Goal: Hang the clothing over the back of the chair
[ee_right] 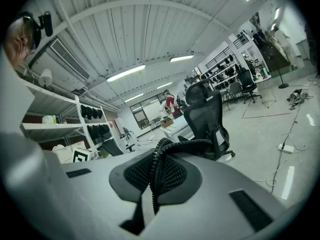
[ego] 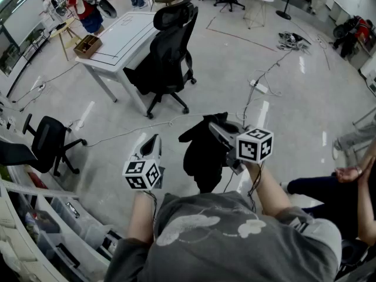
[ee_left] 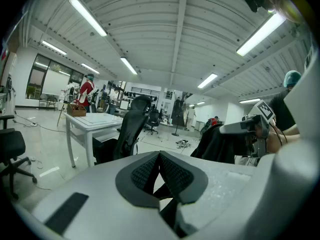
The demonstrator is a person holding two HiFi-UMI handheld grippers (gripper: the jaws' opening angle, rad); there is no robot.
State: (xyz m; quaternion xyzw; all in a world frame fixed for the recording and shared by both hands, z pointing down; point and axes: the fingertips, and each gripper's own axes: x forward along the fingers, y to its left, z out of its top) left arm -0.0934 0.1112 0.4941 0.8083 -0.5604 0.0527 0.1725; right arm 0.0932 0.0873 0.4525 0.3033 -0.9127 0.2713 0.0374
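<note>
The clothing (ego: 202,151), a black garment, hangs in the air in front of us, well apart from the chair, and we go through the room from its biggest parts down.

The pale floor (ego: 294,98) fills most of the head view, with a white cable (ego: 258,87) trailing across it. A long white worktop (ego: 126,37) stands at the upper left. The black office chair (ego: 170,51) is pulled up against the worktop's near side, its high back and headrest upright. A second, smaller black chair (ego: 50,140) sits off to the left by the shelving.

We see the clothing drooping in a bunch below the right claw (ego: 216,128). In the right gripper view that claw (ee_right: 156,171) is clamped on it, with a black zipper edge (ee_right: 160,159) pinched between the pads and arching out over the top.

The left claw (ego: 151,143) hovers just left of the garment. In its own view (ee_left: 159,171) its pads are pressed together at the tips with nothing between them.

A small wooden box (ego: 87,46) rests at the worktop's far end.
</note>
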